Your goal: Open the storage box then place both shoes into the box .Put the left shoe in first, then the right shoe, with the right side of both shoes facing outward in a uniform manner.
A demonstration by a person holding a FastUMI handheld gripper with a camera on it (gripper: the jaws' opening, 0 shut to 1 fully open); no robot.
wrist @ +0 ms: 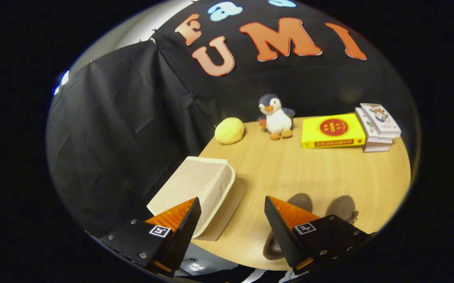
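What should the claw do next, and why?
Probably swing toward the storage box and reach for its lid. The claw is open and holds nothing, the beige box beside its left finger looks closed, and the two gray shoes wait on the wooden table behind the right finger. The box has to be open before any shoe goes in.

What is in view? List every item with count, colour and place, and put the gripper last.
storage box: one, beige fabric, lid closed, on the table just ahead of the left finger.
shoes: two, grey-brown, on the table by the right finger, partly hidden by it.
yellow ball: one, far table edge beyond the box.
penguin toy: one, grey and white, upright beside the ball.
yellow book: one, flat, beside the penguin.
white books: a small stack, beside the yellow book.
table: one, light wood.
hand-held gripper: one, fingers open, holding nothing.
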